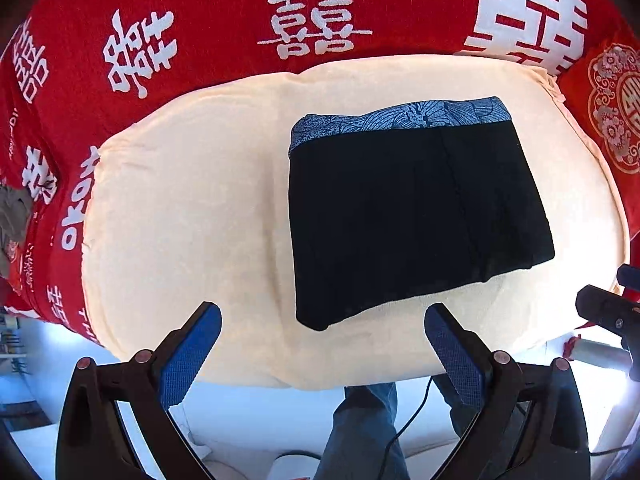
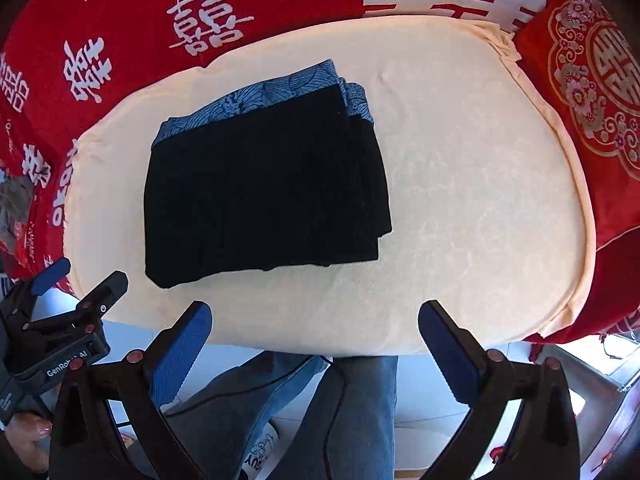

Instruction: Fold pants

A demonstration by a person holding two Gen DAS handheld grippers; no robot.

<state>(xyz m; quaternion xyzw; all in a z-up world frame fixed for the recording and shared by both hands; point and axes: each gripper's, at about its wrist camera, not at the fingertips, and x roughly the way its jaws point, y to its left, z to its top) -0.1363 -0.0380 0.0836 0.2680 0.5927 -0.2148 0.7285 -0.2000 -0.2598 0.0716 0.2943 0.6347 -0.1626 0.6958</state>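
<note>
Black pants (image 1: 412,216) with a blue patterned waistband lie folded into a compact rectangle on a cream towel (image 1: 192,208). My left gripper (image 1: 322,326) hangs above the near edge of the towel, open, nothing between its blue pads. In the right wrist view the same folded pants (image 2: 264,192) lie left of centre on the towel (image 2: 472,200). My right gripper (image 2: 314,322) is open and empty above the towel's near edge. The left gripper (image 2: 86,280) also shows at the lower left there, held by a hand (image 2: 28,440).
A red blanket (image 1: 208,20) with white characters covers the bed around the towel. A red embroidered cushion (image 2: 592,92) lies at the right. A grey cloth (image 1: 12,216) sits at the far left. The person's jeans-clad legs (image 2: 352,408) and a cable stand below the bed's edge.
</note>
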